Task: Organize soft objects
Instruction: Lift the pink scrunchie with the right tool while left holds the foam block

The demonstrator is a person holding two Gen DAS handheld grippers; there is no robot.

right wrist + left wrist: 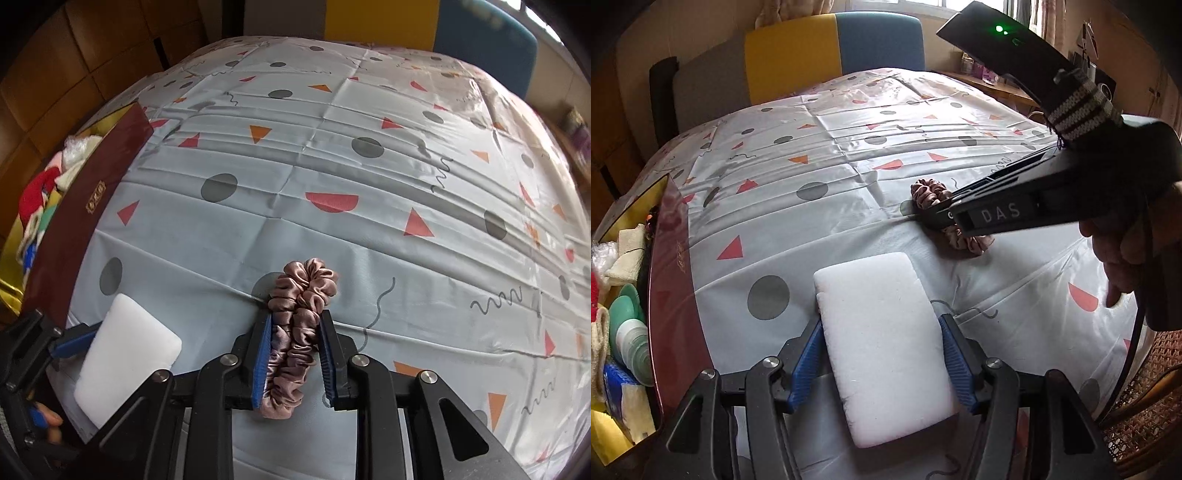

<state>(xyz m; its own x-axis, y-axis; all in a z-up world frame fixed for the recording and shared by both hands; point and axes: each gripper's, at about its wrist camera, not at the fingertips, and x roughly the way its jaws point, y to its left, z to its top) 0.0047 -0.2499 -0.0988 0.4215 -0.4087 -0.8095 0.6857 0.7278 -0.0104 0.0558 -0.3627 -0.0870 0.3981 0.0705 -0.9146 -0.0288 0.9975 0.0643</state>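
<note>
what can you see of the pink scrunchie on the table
The scrunchie is a dusty pink ring of shiny, satin-like gathered fabric, squeezed into a long narrow loop. It lies on the patterned tablecloth, to the right of the white sponge. The right gripper is closed on its near half, blue pads pressing both sides, while the far end sticks out beyond the fingertips.

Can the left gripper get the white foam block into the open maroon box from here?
Probably yes. The left gripper is clamped on the white foam block, and the open maroon box sits right beside it with only bare patterned tablecloth between; the box is already fairly full.
</note>
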